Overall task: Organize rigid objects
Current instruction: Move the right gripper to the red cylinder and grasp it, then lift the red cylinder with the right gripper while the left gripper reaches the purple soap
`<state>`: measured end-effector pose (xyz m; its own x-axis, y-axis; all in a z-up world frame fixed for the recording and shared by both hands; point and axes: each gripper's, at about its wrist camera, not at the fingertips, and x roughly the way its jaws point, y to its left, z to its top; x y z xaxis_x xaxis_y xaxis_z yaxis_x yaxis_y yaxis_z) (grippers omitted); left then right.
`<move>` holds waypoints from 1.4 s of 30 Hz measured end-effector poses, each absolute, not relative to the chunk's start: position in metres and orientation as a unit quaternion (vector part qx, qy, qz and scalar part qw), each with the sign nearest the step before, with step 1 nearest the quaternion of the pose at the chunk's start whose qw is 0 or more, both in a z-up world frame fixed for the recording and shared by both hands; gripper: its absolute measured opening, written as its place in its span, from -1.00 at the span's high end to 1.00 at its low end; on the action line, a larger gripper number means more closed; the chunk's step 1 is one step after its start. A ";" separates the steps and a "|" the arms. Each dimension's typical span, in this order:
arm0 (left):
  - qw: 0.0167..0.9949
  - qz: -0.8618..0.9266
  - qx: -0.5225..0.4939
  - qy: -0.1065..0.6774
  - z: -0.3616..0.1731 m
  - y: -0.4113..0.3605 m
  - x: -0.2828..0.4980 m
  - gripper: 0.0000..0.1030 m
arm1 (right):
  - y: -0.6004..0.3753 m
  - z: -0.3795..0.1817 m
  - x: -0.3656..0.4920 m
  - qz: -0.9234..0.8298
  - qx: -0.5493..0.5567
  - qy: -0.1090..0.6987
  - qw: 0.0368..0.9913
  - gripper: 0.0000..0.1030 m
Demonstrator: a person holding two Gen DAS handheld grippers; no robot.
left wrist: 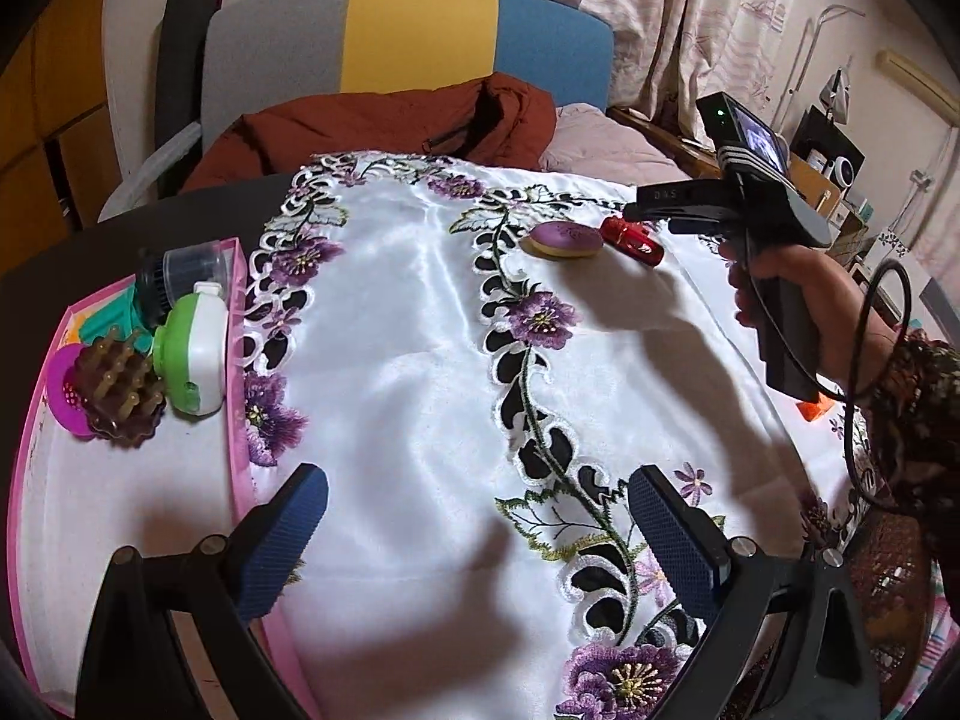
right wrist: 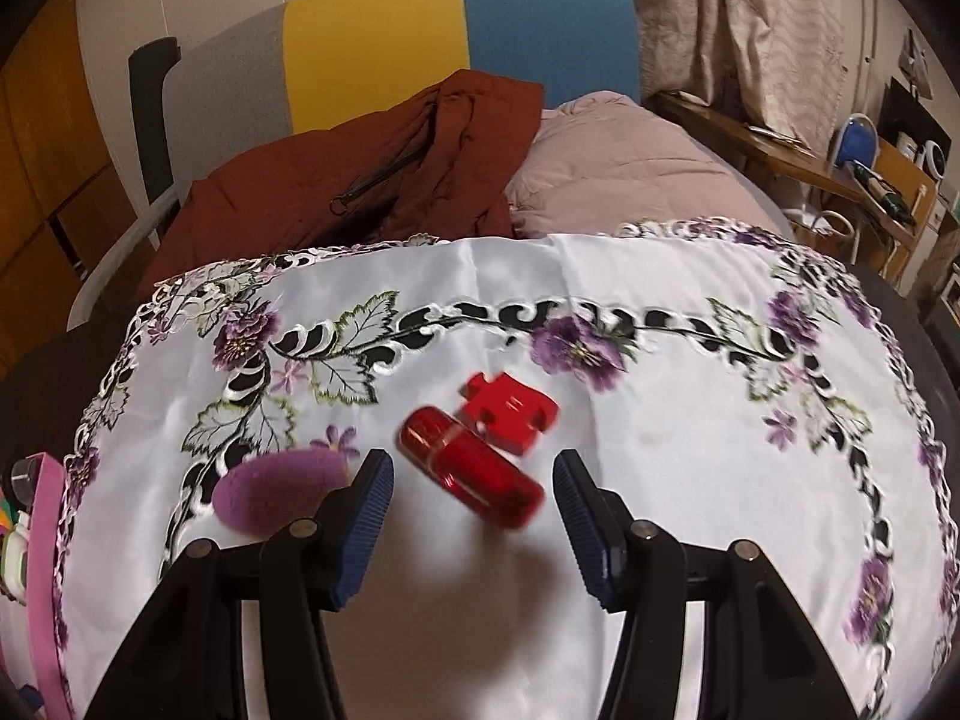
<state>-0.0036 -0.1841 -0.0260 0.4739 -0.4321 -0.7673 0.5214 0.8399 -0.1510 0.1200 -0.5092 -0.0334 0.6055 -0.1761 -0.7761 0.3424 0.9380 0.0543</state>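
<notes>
I hold my right tongs (right wrist: 474, 498) wide astride the red tube (right wrist: 471, 471) to pinch it; left tongs (left wrist: 477, 531) wait wide, empty, by the tray (left wrist: 237, 468).

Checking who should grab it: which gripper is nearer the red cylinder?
Right. The right gripper is open with the red cylinder lying just ahead between its fingers. The left gripper hovers open by the pink tray, far across the cloth.

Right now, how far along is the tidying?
Done: a brush, a green and white case and a jar sit in the pink tray. In hand: nothing; the right gripper is open around the red tube. Left: that tube, the purple disc, the red block. The left gripper is open.
</notes>
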 end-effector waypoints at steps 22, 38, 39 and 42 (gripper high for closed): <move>0.856 -0.271 0.061 0.436 -0.026 -0.219 0.028 -0.97 | -0.523 -0.066 0.132 -0.113 0.157 0.487 0.852 0.52; 0.858 -0.288 0.150 0.399 -0.021 -0.335 0.115 -1.00 | -0.523 -0.067 0.123 -0.125 0.150 0.513 0.836 0.52; 0.856 -0.291 0.154 0.399 -0.022 -0.339 0.119 -1.00 | -0.524 -0.067 0.123 -0.124 0.154 0.513 0.835 0.52; 0.851 -0.305 0.177 0.390 -0.026 -0.353 0.128 -1.00 | -0.528 -0.067 0.122 -0.120 0.167 0.514 0.833 0.52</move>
<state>0.1285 -0.3529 -0.0264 0.5105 -0.3808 -0.7709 0.6560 0.7521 0.0629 0.1222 -0.5283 -0.0674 0.4429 -0.0278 -0.8961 0.3704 0.9159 0.1546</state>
